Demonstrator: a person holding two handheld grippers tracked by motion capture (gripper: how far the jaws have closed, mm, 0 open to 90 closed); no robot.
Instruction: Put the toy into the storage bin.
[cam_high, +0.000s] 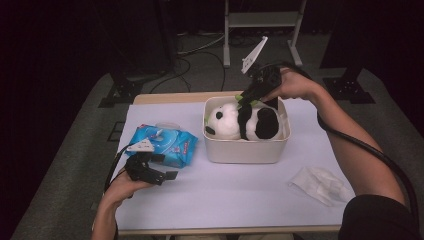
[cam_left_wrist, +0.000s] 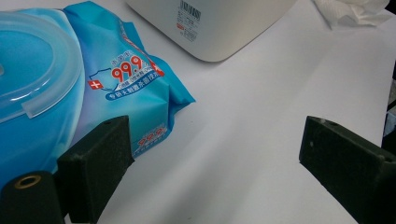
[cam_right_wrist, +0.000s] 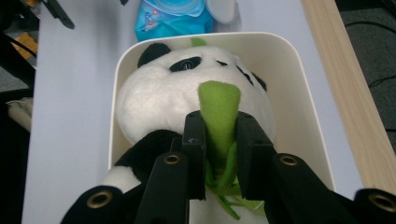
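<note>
Over the bin (cam_high: 245, 147), right gripper (cam_right_wrist: 219, 140) clamps the panda's green leaf (cam_right_wrist: 218, 112), angled down. Left gripper (cam_left_wrist: 215, 154) gapes, empty, beside wipes pack (cam_left_wrist: 116, 88).

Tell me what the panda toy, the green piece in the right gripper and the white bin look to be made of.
Panda toy: plush fabric, fuzzy matte pile in white and black.
Green piece: looks like soft felt or fleece; matte, it folds limply where the right gripper pinches it.
White bin: probably moulded plastic; smooth, slightly glossy cream walls with rounded corners and a barcode label on its side.
</note>
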